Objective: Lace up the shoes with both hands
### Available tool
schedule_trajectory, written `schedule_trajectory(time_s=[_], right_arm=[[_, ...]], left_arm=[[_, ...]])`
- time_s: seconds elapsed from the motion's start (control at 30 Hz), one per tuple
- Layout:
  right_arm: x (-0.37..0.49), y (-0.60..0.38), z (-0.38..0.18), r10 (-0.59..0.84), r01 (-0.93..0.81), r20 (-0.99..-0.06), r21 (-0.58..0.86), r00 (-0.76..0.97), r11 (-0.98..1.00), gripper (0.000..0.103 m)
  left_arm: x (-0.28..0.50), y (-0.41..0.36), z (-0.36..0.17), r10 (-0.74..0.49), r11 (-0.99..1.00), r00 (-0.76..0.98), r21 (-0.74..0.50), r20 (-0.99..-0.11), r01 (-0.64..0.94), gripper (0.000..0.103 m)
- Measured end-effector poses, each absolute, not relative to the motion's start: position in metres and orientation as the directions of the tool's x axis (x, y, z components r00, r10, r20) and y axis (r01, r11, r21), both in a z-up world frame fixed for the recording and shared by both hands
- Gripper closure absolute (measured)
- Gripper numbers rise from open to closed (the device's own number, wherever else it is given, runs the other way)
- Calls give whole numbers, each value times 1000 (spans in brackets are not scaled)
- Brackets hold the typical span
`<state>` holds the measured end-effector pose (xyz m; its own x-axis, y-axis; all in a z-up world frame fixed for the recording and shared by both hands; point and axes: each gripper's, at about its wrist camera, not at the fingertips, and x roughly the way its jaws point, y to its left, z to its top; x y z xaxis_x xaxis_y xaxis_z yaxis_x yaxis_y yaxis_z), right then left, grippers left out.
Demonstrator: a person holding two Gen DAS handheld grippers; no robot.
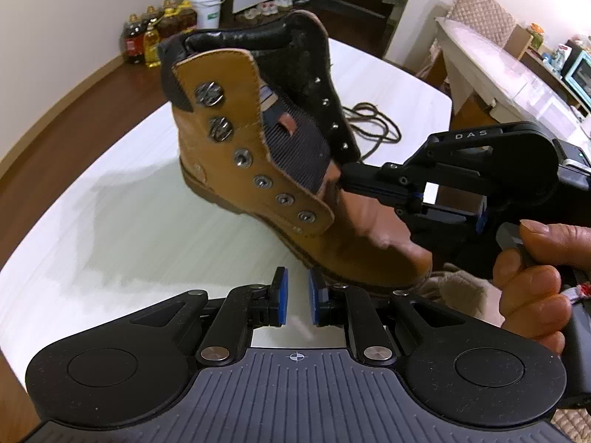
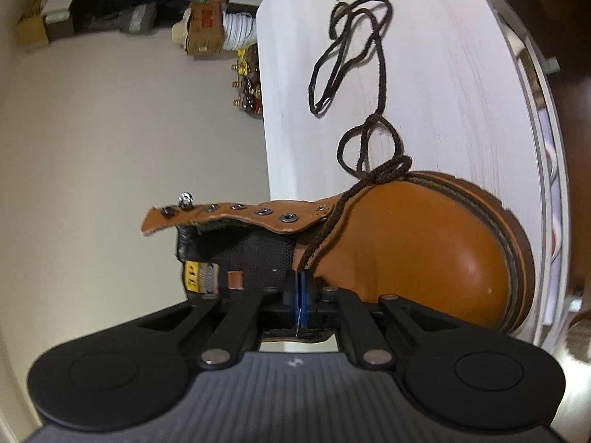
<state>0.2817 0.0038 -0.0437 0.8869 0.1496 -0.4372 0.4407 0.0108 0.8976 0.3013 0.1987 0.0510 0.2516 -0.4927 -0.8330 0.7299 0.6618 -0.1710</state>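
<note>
A tan leather boot (image 1: pixel 258 170) stands on the white table (image 1: pixel 110 221) with its eyelet flaps spread and its dark tongue showing. A dark brown shoelace (image 2: pixel 347 55) lies looped on the table beyond the boot, and one strand crosses the vamp. My right gripper (image 2: pixel 301 295) is shut on the end of that strand at the base of the tongue; in the left wrist view the right gripper (image 1: pixel 341 179) reaches in from the right, held by a hand (image 1: pixel 532 277). My left gripper (image 1: pixel 299 295) is open just in front of the boot's toe and holds nothing.
A beige cloth (image 1: pixel 458 291) lies by the boot's toe. On the floor beyond the table stand oil bottles (image 1: pixel 155 33) and a white bucket (image 1: pixel 207 0). A white counter (image 1: pixel 498 77) with a small oven (image 1: pixel 580 74) runs along the right.
</note>
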Motion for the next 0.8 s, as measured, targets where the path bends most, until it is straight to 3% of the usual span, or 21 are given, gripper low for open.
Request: schedule_trajectory(time_s=[0.1, 0.33, 0.8], right_arm=[[280, 4, -42, 139, 422, -418, 906, 898, -1, 101], [285, 19, -40, 90, 381, -402, 905, 911, 187, 101], [271, 53, -45, -127, 390, -369, 859, 921, 332, 101]], left_arm=[[301, 195, 51, -507, 654, 251, -179, -825, 735, 90], [302, 197, 48, -518, 644, 263, -169, -814, 746, 90], [294, 229, 33, -536, 577, 223, -160, -814, 801, 90]])
